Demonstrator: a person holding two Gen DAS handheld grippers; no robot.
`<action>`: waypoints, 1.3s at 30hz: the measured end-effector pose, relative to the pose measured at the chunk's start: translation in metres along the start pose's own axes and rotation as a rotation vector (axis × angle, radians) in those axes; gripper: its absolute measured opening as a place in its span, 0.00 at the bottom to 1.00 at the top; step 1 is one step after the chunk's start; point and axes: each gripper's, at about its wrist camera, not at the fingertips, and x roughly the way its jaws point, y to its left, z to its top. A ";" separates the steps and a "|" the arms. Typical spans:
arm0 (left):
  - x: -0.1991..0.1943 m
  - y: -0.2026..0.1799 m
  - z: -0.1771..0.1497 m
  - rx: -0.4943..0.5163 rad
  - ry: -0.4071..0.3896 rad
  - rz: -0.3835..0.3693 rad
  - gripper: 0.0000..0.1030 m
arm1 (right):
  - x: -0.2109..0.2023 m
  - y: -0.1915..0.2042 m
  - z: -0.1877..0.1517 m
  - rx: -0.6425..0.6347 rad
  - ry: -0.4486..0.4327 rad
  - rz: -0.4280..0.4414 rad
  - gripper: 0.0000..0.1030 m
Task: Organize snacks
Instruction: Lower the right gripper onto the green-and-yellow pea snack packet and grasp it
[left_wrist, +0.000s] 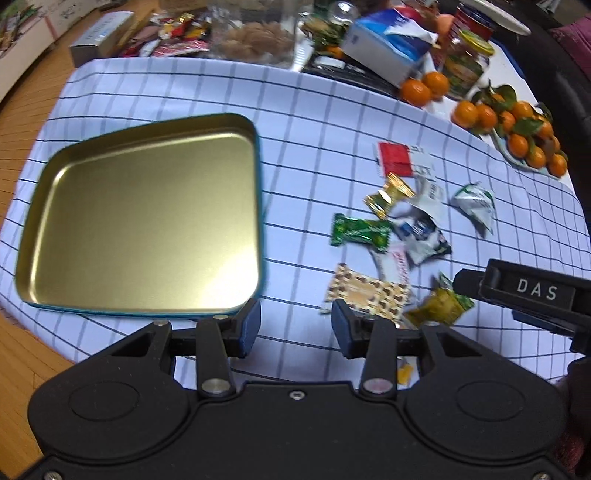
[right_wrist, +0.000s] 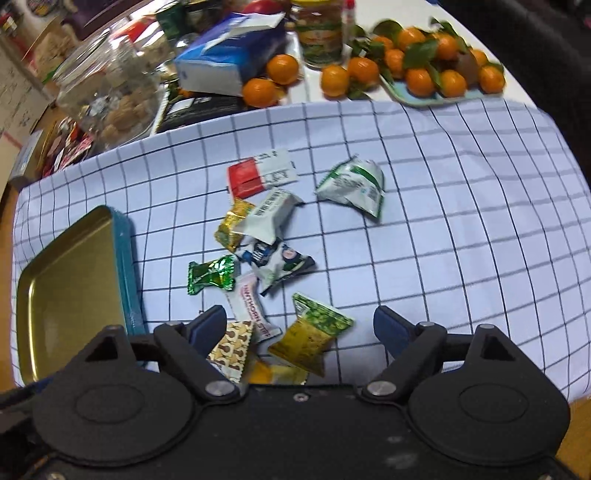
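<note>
both tongs, left (left_wrist: 295, 326) and right (right_wrist: 300, 332), gape empty over scattered snack packets (right_wrist: 273, 254) beside a gold tin tray (left_wrist: 144, 218).

Room light soft, fairly bright. Shiny glare on gold tray (left_wrist: 147, 206). Checked cloth (left_wrist: 314, 122) lines bend at edges, fisheye. Far oranges (right_wrist: 417, 55) and glass jar (right_wrist: 110, 88) blurry. Snack wrappers (right_wrist: 266, 254) a bit smeared.

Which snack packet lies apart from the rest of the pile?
The white-and-green crumpled packet, alone on the checked cloth on the side away from the tin tray; the others touch or overlap in one cluster.
</note>
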 end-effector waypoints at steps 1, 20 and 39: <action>0.002 -0.004 -0.001 0.000 0.009 -0.002 0.48 | 0.001 -0.006 -0.001 0.011 0.005 -0.001 0.80; 0.012 -0.057 0.013 0.169 -0.064 0.044 0.46 | -0.021 -0.038 0.022 0.066 -0.104 0.016 0.68; 0.027 -0.019 0.067 0.079 -0.060 -0.029 0.46 | 0.042 -0.005 0.002 0.030 0.071 -0.025 0.68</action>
